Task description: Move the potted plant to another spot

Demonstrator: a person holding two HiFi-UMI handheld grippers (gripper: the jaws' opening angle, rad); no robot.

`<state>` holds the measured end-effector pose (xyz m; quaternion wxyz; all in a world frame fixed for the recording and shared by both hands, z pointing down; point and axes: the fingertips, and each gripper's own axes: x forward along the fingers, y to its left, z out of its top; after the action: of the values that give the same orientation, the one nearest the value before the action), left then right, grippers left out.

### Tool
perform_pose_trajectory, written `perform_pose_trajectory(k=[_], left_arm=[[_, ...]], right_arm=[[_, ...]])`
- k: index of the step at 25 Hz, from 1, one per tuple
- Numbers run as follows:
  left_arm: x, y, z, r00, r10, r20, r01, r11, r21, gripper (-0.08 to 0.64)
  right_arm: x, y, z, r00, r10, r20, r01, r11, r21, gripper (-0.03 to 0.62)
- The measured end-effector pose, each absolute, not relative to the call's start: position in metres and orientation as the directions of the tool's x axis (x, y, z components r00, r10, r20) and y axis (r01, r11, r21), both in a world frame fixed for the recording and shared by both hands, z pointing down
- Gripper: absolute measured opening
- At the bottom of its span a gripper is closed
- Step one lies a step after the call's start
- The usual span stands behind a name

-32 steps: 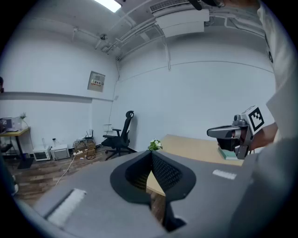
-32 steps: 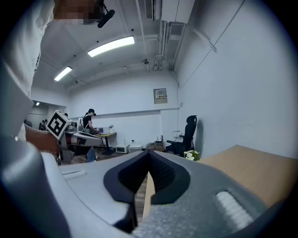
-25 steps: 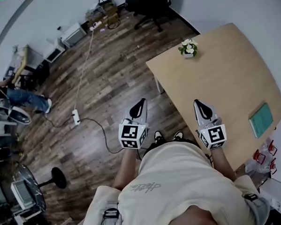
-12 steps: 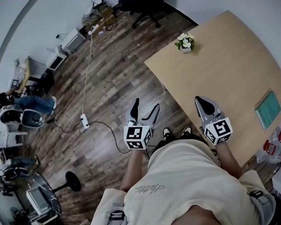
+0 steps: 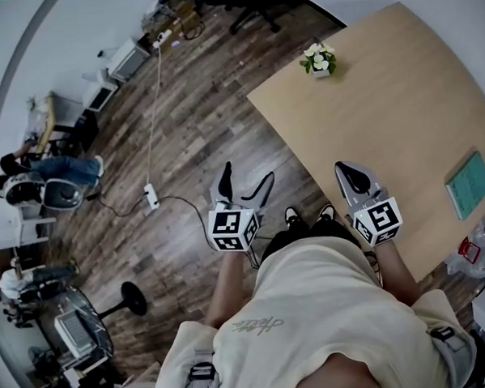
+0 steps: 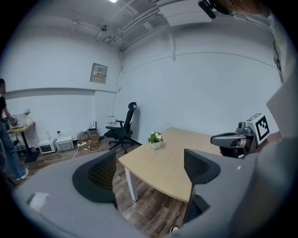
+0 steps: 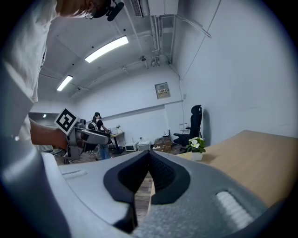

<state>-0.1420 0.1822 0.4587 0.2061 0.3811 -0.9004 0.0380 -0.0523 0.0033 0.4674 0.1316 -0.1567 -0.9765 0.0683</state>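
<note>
Jaws just swung wide and empty on the left gripper [image 5: 246,177], pressed together on the right gripper [image 5: 348,171]; potted plant [image 5: 319,60] stands well ahead on the table [image 5: 400,116], best approached low, straddling the pot.

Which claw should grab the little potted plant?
Probably the left claw: its jaws have just been opening, wide and empty, aimed at the far-off potted plant. The right claw is shut.
</note>
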Motion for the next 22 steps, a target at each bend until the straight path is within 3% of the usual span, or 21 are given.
perform_pose_trajectory(k=[5,12,22], left_arm=[[-0.139,0.185,0.466,-0.647,-0.642,0.412,-0.650,0.746,0.143,0.462],[-0.136,0.201,0.470,-0.652,-0.640,0.405,-0.638,0.753,0.162,0.431],[-0.178,0.212,0.455,-0.608,-0.714,0.348,-0.734,0.672,0.095,0.420]], right_arm=[[-0.057,-0.005,0.482,-0.904,0.357,0.237,0.305,0.924,-0.229,0.002],[-0.064,-0.001,0.475,-0.909,0.347,0.233,0.309,0.933,-0.184,0.002],[-0.086,0.007,0.467,-0.949,0.198,0.244,0.173,0.977,-0.122,0.002]])
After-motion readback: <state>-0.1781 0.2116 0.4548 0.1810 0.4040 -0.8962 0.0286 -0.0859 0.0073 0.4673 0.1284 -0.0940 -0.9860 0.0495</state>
